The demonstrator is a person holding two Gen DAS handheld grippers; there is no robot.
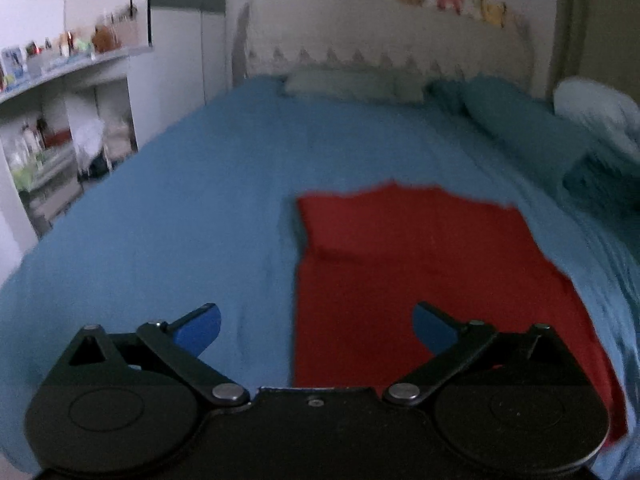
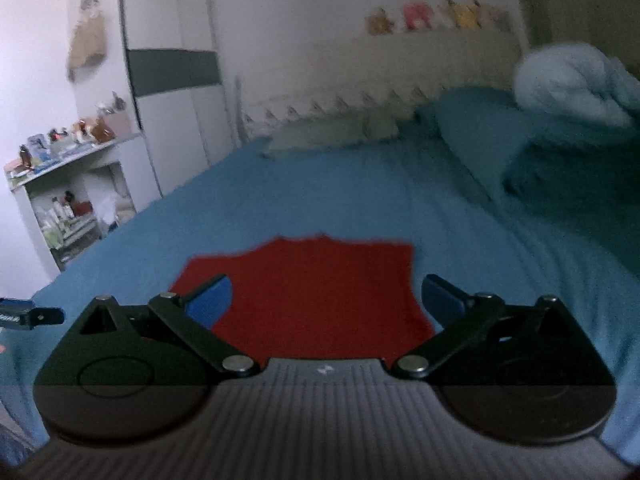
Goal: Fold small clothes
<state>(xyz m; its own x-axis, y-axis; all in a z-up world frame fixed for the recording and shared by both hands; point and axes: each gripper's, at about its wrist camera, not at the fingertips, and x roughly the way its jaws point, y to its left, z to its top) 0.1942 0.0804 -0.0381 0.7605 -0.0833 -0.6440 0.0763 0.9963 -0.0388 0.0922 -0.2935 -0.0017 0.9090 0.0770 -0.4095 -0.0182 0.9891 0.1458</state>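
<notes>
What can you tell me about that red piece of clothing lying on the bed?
The red garment is a small, plain, soft-looking cloth piece lying flat on the blue bedsheet, with a roughly rectangular outline. Its far edge looks slightly uneven, and a shallow crease runs near its left side. It appears already partly folded, though blur hides details. Both claws, left claw and right claw, are open with nothing between their fingers.
</notes>
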